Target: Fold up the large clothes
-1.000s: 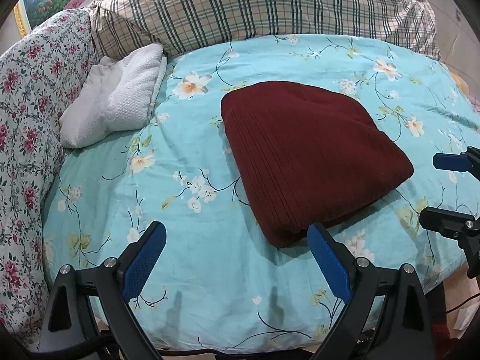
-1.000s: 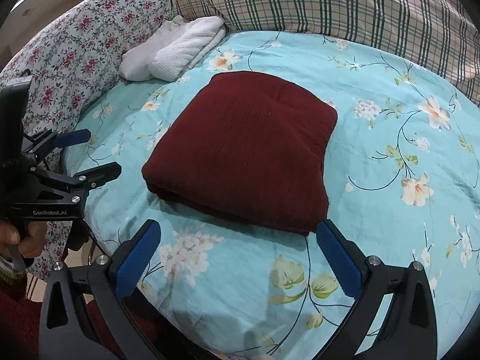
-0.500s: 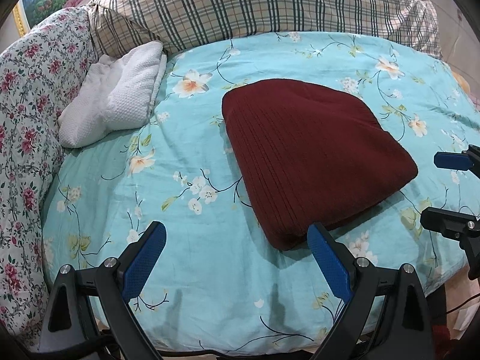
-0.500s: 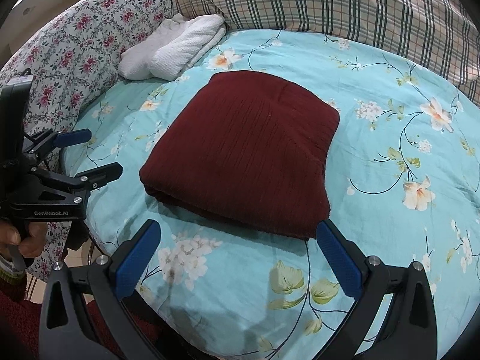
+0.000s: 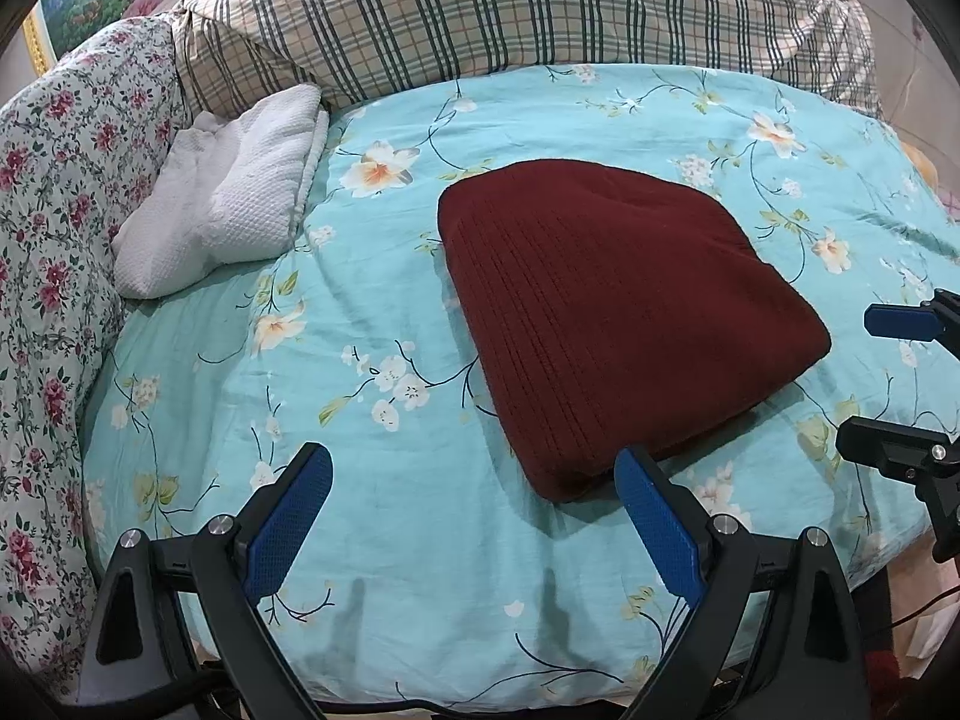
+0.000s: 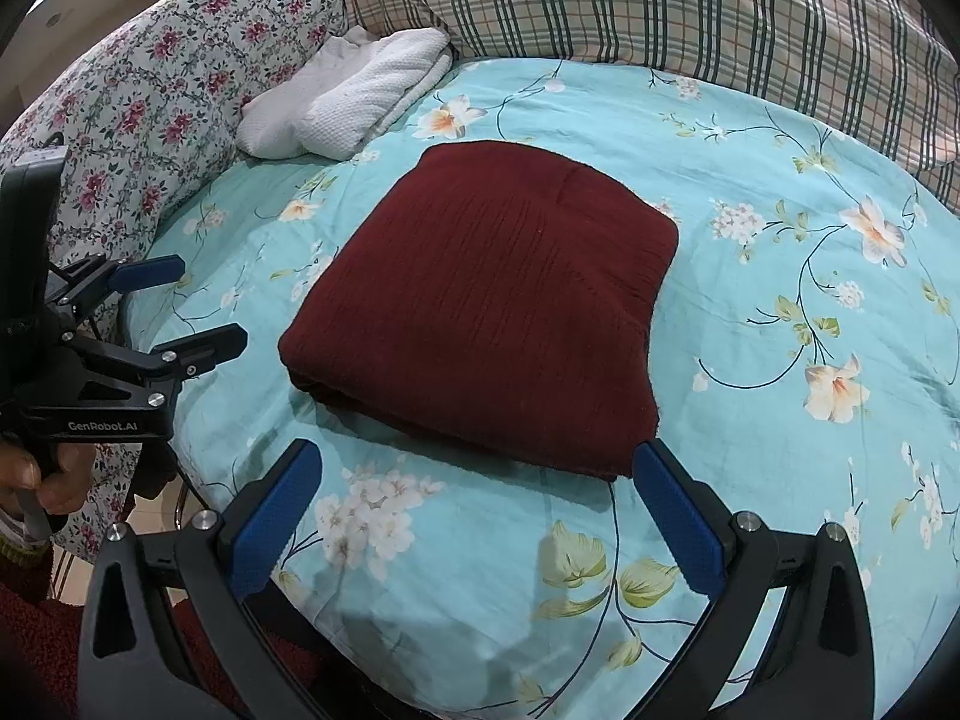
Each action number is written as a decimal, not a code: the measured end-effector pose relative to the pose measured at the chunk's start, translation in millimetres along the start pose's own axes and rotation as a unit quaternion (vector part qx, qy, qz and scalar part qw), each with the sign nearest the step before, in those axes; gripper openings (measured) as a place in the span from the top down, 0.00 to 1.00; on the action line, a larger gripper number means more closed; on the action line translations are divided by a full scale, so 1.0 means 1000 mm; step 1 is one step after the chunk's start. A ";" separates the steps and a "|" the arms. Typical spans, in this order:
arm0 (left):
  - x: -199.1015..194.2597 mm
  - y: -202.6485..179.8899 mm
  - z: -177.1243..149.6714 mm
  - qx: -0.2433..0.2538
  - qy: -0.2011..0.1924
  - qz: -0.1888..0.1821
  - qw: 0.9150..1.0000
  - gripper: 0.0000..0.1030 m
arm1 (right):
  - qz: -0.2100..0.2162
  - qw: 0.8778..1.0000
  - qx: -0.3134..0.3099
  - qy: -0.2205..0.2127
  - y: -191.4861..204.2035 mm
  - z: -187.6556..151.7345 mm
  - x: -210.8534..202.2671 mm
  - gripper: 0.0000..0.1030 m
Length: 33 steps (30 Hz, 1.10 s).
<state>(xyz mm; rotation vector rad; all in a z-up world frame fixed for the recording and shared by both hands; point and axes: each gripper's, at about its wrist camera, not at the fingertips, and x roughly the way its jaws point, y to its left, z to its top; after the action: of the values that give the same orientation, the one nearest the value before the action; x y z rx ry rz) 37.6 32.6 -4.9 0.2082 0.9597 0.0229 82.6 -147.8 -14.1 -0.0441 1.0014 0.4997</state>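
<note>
A dark red knitted garment point(image 5: 618, 318) lies folded into a thick rectangle on the turquoise floral bed sheet point(image 5: 360, 540); it also shows in the right wrist view point(image 6: 492, 312). My left gripper point(image 5: 474, 480) is open and empty, held above the sheet in front of the garment's near left corner. It also shows in the right wrist view point(image 6: 174, 306) at the left edge. My right gripper point(image 6: 480, 480) is open and empty, just in front of the garment's near edge. It also shows in the left wrist view point(image 5: 870, 384) at the right edge.
A folded white textured cloth point(image 5: 228, 204) lies at the back left of the bed. A plaid quilt point(image 5: 510, 6) is heaped along the back. A floral quilt point(image 5: 54, 228) lines the left side. The bed's front edge is just below both grippers.
Both grippers have drifted very slightly; the garment sits a touch lower in both views. The garment itself has not moved, and both grippers stay open.
</note>
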 end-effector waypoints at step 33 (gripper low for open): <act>-0.001 -0.001 0.005 0.004 -0.004 -0.003 1.000 0.07 | -0.001 1.000 0.000 -0.002 0.005 0.000 -0.001 0.00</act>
<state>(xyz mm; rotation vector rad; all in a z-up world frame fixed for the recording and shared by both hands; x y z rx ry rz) 41.1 30.9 -1.4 0.2129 0.9534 0.0136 80.3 -144.1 -12.1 -0.0431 0.9967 0.4983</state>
